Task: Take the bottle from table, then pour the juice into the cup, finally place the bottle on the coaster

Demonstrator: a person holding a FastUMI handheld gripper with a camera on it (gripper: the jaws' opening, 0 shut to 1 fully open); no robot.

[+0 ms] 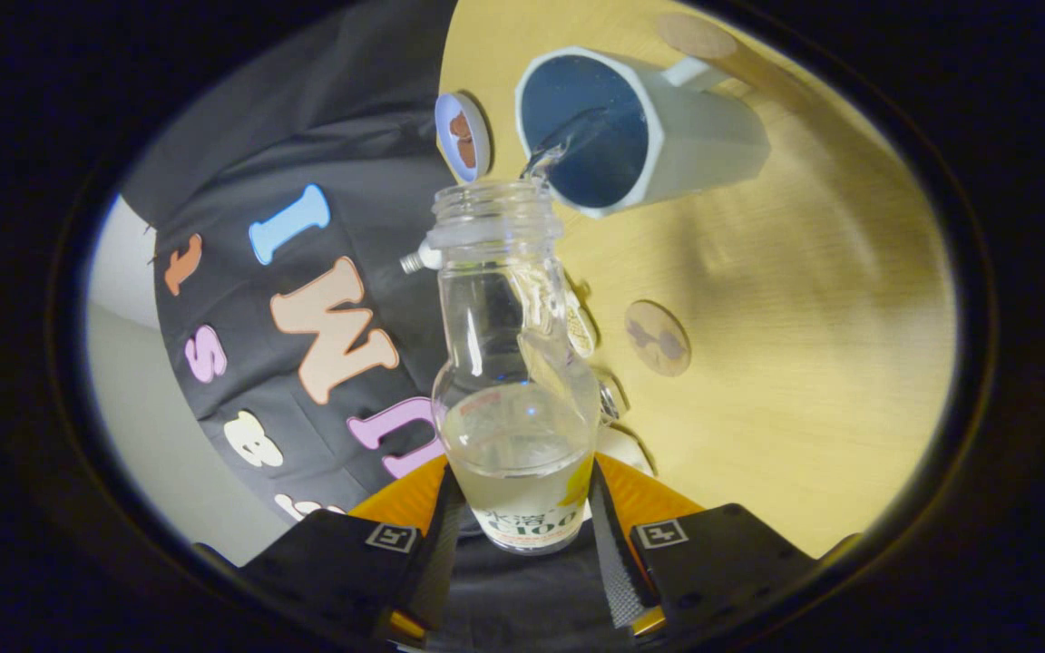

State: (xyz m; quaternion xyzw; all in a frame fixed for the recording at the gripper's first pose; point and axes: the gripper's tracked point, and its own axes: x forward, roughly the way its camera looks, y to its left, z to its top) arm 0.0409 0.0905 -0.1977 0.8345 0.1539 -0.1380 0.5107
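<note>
Bottle (pixel 517 381) clamped in gripper (pixel 522 535) — mouth tipped toward cup (pixel 640 131).

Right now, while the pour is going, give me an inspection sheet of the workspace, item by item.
Surface: light wooden table, bare around the cup.
Job's things: clear bottle, uncapped, tilted with a stream running from its mouth into the cup; liquid remains in its lower part. The cup has a dark inside and a handle. A round coaster lies beyond the bottle.
Clutter: a second round coaster beside the cup; another round disc behind the cup's handle.
Grippers: tool shut on the bottle's lower body, both fingers pressing.
Cables: nothing seen.
Surroundings: black cloth booth wall; pale floor.
</note>
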